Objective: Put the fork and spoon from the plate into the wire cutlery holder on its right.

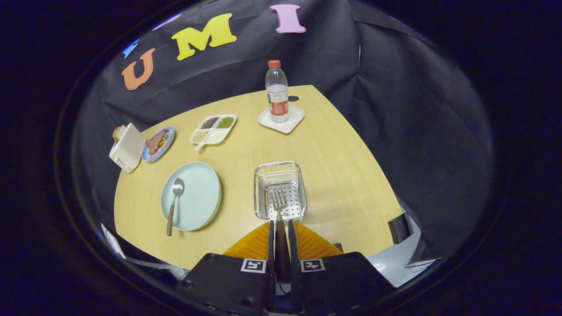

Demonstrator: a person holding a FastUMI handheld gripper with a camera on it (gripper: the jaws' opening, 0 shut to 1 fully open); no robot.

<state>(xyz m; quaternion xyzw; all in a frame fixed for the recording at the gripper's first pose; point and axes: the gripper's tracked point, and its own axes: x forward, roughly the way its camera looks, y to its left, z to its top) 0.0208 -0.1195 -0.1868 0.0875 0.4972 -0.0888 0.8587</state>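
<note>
Pale wood-grain table (333, 166), rounded edge, enclosed by black cloth walls. The claw (280, 226) is clamped narrowly on the fork (279, 202) handle; its tines hang over the wire cutlery holder (260, 193), just ahead of the fingers. The spoon (174, 204) lies on the pale green plate (202, 193), left of the holder. Beyond: a sectioned tray (214, 128), a food dish (158, 143), and a water bottle (277, 91) on a white coaster (295, 119). The bottle label cannot be read.
</note>
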